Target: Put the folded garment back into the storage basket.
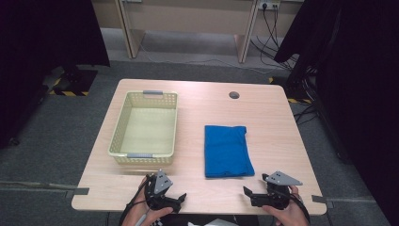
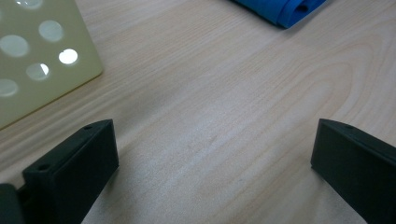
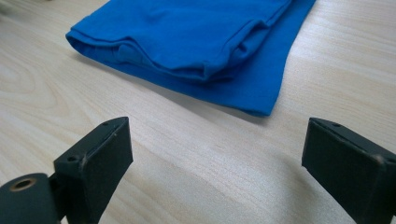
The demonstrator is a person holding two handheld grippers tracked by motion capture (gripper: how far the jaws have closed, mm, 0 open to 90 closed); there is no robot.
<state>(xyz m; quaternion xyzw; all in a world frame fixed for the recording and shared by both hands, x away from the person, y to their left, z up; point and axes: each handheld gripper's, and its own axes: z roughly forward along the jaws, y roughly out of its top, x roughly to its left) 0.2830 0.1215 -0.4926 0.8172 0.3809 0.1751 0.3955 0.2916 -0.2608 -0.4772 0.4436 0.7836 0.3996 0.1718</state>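
Observation:
A folded blue cloth (image 1: 227, 151) lies flat on the wooden table (image 1: 263, 117), right of centre. To its left stands a pale yellow perforated basket (image 1: 145, 127) with nothing in it. My left gripper (image 1: 181, 197) rests near the table's front edge, below the basket, jaws wide apart over bare wood (image 2: 215, 135). My right gripper (image 1: 246, 192) sits at the front right, just below the cloth's near corner, also open with nothing between its jaws (image 3: 217, 154). The cloth's folded edge (image 3: 196, 51) lies a short way ahead of the right jaws. The basket's corner (image 2: 42, 60) shows in the left gripper view.
A small dark round grommet (image 1: 234, 95) is set in the table near its far edge. Dark curtains (image 1: 357, 94) hang at both sides, and cables (image 1: 270, 33) run across the floor behind the table.

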